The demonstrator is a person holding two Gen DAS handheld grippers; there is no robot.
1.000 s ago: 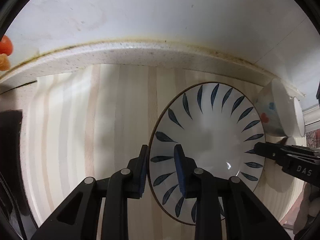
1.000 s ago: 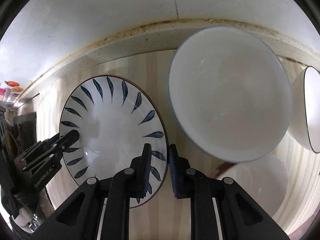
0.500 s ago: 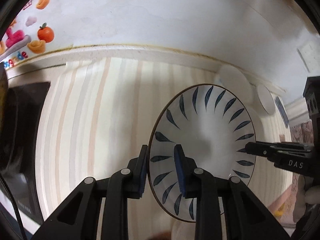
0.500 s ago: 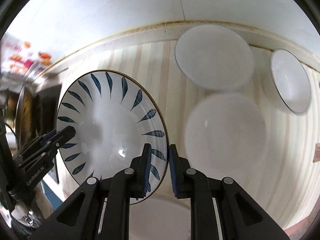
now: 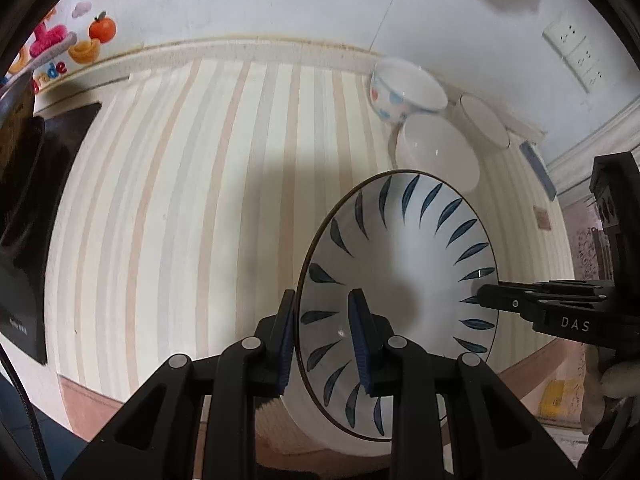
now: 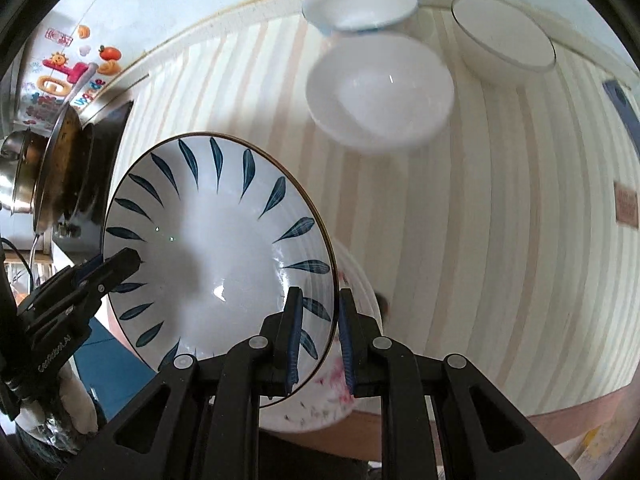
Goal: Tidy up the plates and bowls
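Note:
A white plate with blue leaf marks is held between both grippers, lifted above the near edge of the striped counter. My left gripper is shut on its left rim. My right gripper is shut on its right rim. A ribbed white dish with red marks lies just under the plate. A plain white bowl, a bowl with red and blue spots and a third white bowl stand at the far right of the counter.
The striped counter ends at a white wall with fruit stickers. A black cooktop and a metal pot stand at the left. A wall socket is at the upper right. The counter's front edge is close below.
Both grippers have carried the plate up and back toward the counter's near edge. The bowls now look smaller and farther away, and the ribbed dish has come into view under the plate.

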